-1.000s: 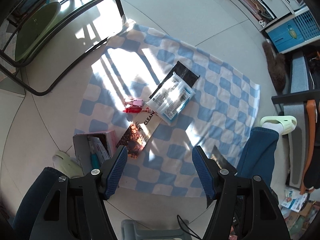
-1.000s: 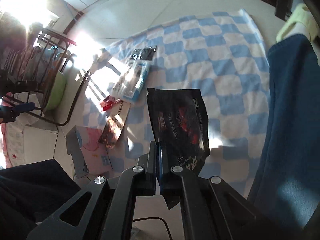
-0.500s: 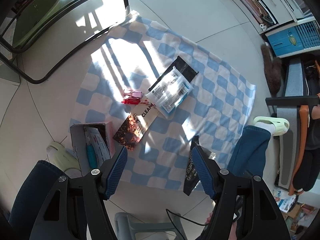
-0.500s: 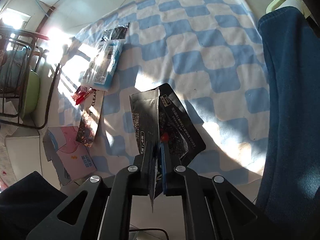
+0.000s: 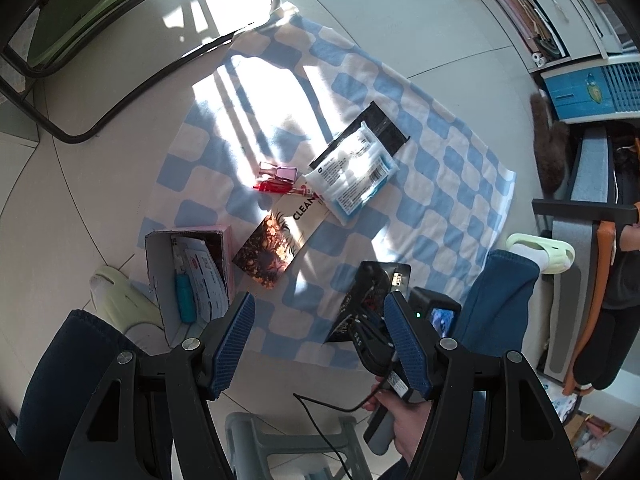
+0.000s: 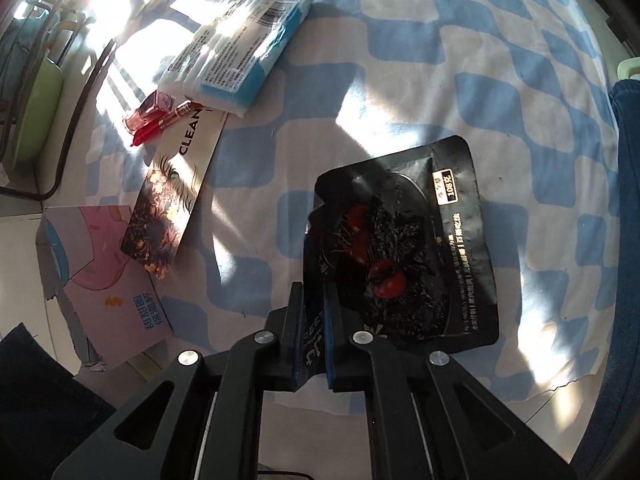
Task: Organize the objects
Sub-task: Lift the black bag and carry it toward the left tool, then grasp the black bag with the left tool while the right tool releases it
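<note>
My right gripper (image 6: pixel 314 320) is shut on the corner of a black food pouch (image 6: pixel 404 248) with red fruit printed on it, held low over the blue-and-white checked cloth (image 6: pixel 460 60). The pouch also shows in the left wrist view (image 5: pixel 370 296), with the right gripper (image 5: pixel 376 344) behind it. My left gripper (image 5: pixel 316 332) is open and empty above the cloth's near edge (image 5: pixel 312 344). A pink open box (image 5: pixel 188 276) stands at the cloth's left edge. On the cloth lie a "CLEAN" card (image 5: pixel 280 240), a white-and-blue packet (image 5: pixel 352 176), a red pen (image 5: pixel 276 188) and a small pink bottle (image 5: pixel 278 172).
A black chair frame (image 5: pixel 140 92) stands at the far left. A pale green slipper (image 5: pixel 120 304) lies by the box. A leg in jeans (image 5: pixel 500 292) stands at the cloth's right edge. A grey stool (image 5: pixel 288 448) is below the grippers. Shelves (image 5: pixel 560 20) stand far right.
The left gripper has risen and pulled back, widening its view. The right gripper has lowered the black pouch toward the cloth, and the pouch now hangs flatter.
</note>
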A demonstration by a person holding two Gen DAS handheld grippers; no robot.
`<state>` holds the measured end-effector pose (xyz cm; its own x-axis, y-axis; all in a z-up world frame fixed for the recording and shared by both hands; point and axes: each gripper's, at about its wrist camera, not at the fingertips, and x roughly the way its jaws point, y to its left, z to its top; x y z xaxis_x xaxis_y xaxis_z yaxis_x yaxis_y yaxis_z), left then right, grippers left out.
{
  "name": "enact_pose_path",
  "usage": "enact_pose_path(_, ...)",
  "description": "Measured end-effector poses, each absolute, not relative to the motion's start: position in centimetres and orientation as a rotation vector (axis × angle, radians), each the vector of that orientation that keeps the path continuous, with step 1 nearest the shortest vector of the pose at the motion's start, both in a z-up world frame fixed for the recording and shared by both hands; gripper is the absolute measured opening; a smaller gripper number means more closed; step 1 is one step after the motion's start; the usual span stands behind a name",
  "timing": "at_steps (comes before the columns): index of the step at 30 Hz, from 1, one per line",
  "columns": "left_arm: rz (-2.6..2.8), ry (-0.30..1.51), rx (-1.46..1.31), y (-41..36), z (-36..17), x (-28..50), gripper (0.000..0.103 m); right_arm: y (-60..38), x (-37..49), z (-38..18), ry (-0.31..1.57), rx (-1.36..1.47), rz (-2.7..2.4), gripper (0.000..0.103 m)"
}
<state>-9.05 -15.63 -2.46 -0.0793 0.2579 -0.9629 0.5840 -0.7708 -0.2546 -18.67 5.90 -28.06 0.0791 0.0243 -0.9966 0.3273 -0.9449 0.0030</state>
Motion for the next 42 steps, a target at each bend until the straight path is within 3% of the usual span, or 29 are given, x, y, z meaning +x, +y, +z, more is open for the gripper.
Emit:
enact_pose_path(1,-1.931,0.921,1.948,-15.7,-2.6,-9.0,0.066,5.4,-18.9,-28.5,0.364,2.14,-1.959,0.018)
enact_pose_path(5,-1.896,0.867,1.971,-15.9,-3.5,-9.1,0.066,4.0,-20.0,-30.4,0.494,2.226,-1.949,0.026)
enact_pose_path(6,-1.888,0.855,1.974,-15.8,-3.5,-9.2,0.066,3.8,-20.1,-30.3,0.539,2.229,-1.955,0.019)
enact_pose_path(7,-1.886,0.849,1.975,-15.6,-3.5,-9.3,0.066,3.7,-20.1,-29.9,0.574,2.215,-1.964,0.003)
enact_pose_path(11,-1.923,0.84,1.995,-14.4,-2.9,-10.1,0.066,3.6,-18.7,-24.6,0.508,2.012,-2.018,0.002)
enact_pose_path(17,-1.952,0.85,2.09,-11.8,-3.9,-9.7,0.066,4.5,-11.9,-17.1,0.63,1.722,-2.056,0.002)
enact_pose_path(22,-1.753,1.109,2.292,-9.7,-9.2,-9.3,0.066,5.7,-9.6,-15.8,0.413,1.747,-2.058,0.002)
enact_pose_path(26,-1.656,1.105,2.382,-9.0,-11.7,-9.5,0.066,4.1,-8.8,-13.2,0.45,1.625,-2.048,0.002)
enact_pose_path(28,-1.637,1.136,2.364,-9.4,-12.1,-9.8,0.066,3.8,-8.5,-11.6,0.432,1.579,-2.05,0.002)
enact_pose_path(32,-1.543,1.427,2.311,-10.3,-13.1,-9.2,0.066,3.5,-8.0,-9.6,0.379,1.541,-2.047,0.002)
enact_pose_path(37,-1.586,1.484,2.259,-11.7,-12.3,-9.0,0.066,2.4,-6.8,-8.9,0.487,1.46,-2.041,0.002)
enact_pose_path(40,-1.626,1.63,2.244,-11.9,-11.1,-8.8,0.066,2.4,-6.8,-9.3,0.422,1.518,-2.004,0.002)
enact_pose_path(42,-1.638,1.579,2.298,-11.7,-10.6,-8.9,0.066,2.1,-6.7,-8.7,0.384,1.506,-2.008,0.002)
